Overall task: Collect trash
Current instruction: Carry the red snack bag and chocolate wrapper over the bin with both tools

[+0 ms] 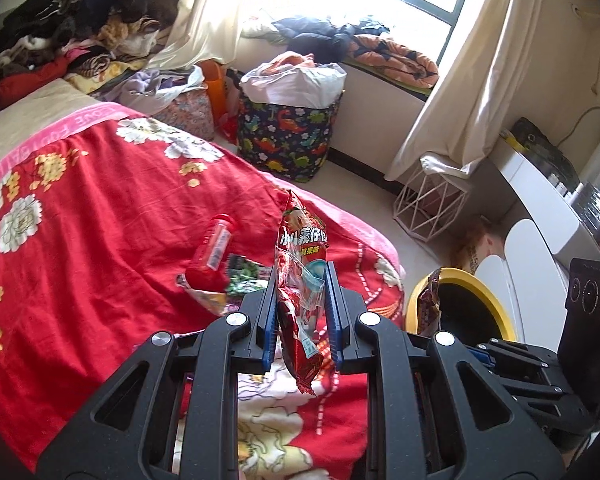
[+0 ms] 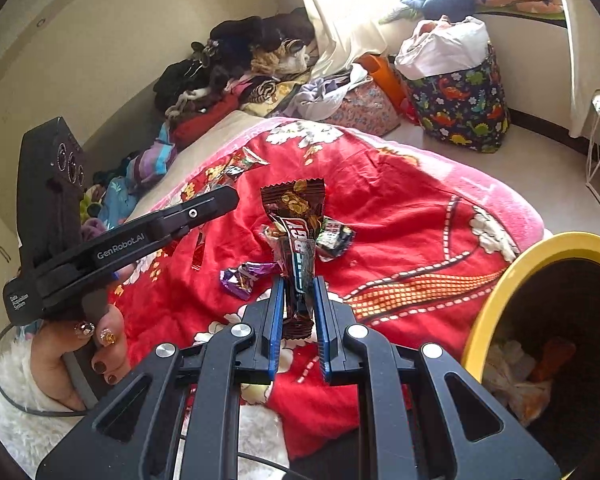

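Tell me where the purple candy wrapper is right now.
In the right wrist view, the purple candy wrapper lies on the red floral blanket, just left of the right gripper and the brown snack wrapper in its jaws.

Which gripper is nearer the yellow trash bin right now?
Right, as far as I can judge. The right gripper, shut on a brown snack wrapper, sits beside the yellow trash bin. The left gripper, holding a red snack packet, is over the bed, farther away.

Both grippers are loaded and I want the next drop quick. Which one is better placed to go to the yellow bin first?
Right, probably. The right gripper holds the brown wrapper with the yellow bin close on its right side; the left gripper, holding the red snack bag, sits farther over the bed.
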Available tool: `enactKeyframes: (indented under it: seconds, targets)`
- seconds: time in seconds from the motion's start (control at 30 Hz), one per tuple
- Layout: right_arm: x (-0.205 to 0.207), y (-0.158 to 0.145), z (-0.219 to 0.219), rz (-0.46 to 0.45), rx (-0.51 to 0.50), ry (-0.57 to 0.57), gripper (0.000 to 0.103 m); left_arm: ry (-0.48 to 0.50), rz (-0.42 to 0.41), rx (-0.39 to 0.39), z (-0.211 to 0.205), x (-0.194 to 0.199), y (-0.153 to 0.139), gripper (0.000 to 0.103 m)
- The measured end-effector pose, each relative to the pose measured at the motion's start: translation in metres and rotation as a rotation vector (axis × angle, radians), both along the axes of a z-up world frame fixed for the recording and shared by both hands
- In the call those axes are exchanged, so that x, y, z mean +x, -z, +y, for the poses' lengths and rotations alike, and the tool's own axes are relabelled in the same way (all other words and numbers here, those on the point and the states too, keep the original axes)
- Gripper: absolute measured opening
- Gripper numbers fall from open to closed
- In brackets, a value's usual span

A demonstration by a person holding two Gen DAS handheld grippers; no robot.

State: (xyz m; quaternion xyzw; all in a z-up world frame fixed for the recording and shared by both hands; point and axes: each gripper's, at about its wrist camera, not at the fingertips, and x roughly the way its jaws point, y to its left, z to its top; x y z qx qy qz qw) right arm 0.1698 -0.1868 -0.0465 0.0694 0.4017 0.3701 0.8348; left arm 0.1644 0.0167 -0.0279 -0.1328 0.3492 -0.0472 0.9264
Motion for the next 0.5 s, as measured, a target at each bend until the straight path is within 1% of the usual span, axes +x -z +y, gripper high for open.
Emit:
enactKeyframes:
  seconds: [0.5]
  targets:
    - [0.000, -0.007, -0.045, -0.004, 0.020, 0.089, 0.014, 0.067, -0.026, 0.008, -0.032, 0.002, -0.009, 0.014]
